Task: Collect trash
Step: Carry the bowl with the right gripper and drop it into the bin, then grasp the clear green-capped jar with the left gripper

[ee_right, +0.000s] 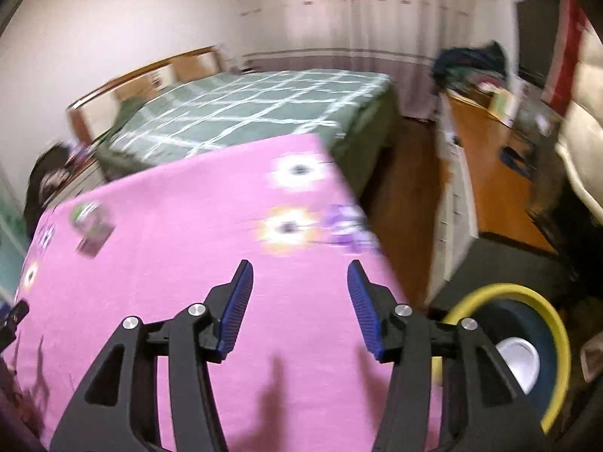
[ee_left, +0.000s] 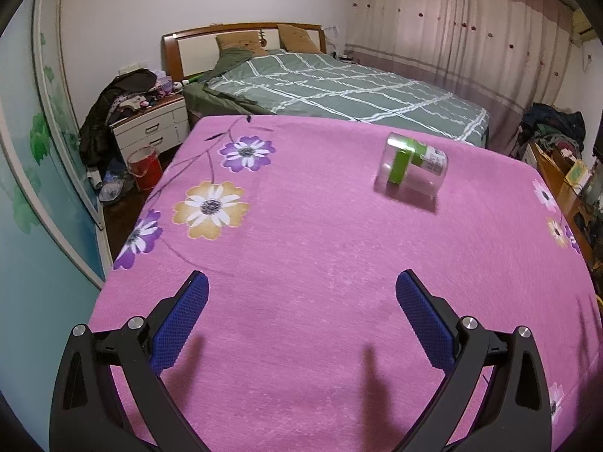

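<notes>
A clear plastic cup with a green label [ee_left: 412, 168] lies on its side on the pink flowered tablecloth [ee_left: 301, 248], toward the far right. It also shows blurred at the far left in the right wrist view [ee_right: 90, 228]. My left gripper [ee_left: 301, 282] is open and empty, low over the cloth, well short of the cup. My right gripper [ee_right: 300, 269] is open and empty over the table's right side [ee_right: 188, 263]. A yellow-rimmed bin [ee_right: 527, 342] with a white item inside stands on the floor right of the table.
A bed with a green checked cover [ee_left: 339, 90] stands behind the table. A nightstand [ee_left: 150, 124] with clothes and a red bucket [ee_left: 145, 167] are at the left. A wooden desk [ee_right: 490, 173] with clutter is at the right.
</notes>
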